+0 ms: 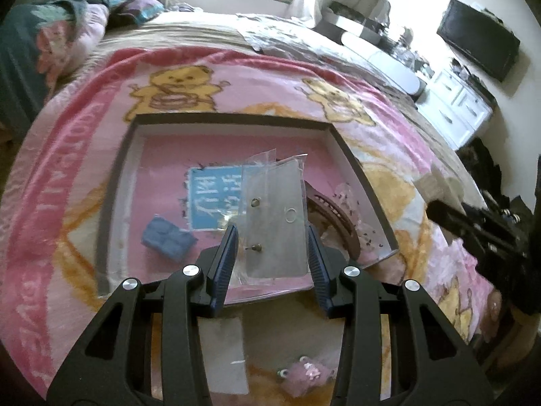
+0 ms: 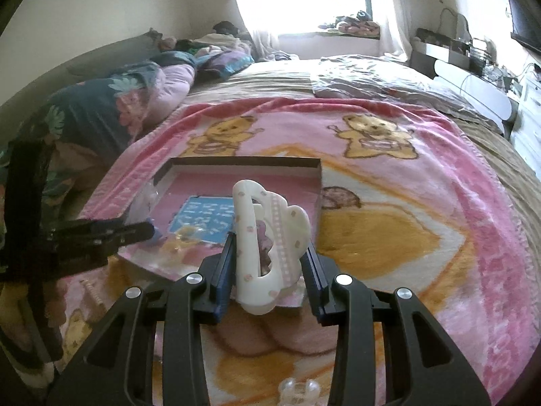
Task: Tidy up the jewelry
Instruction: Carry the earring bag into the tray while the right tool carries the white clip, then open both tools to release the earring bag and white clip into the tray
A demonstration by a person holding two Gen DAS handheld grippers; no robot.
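Bed blanket [image 2: 422,203] bears a box [image 1: 355,165], frame centre, already holding several pieces. Left gripper [image 1: 270,247] pinches an earring bag [image 1: 274,209], right gripper [image 2: 268,253] a white clip [image 2: 267,247]; both look undelivered.

Little here can actually be read. The pink fleece blanket with yellow teddy bears [image 1: 84,155] carries large pale capital letters woven along its darker pink border, curving down the left side in the left wrist view; they run sideways and are stretched by the lens, and I cannot make out a word with any certainty. Inside the shallow dark-rimmed cardboard tray with a pink floor [image 1: 233,118] lies a blue rectangular card [image 1: 213,199] printed with several lines of white writing, seen also from the right wrist [image 2: 203,220], but the characters are too small and blurred to read.
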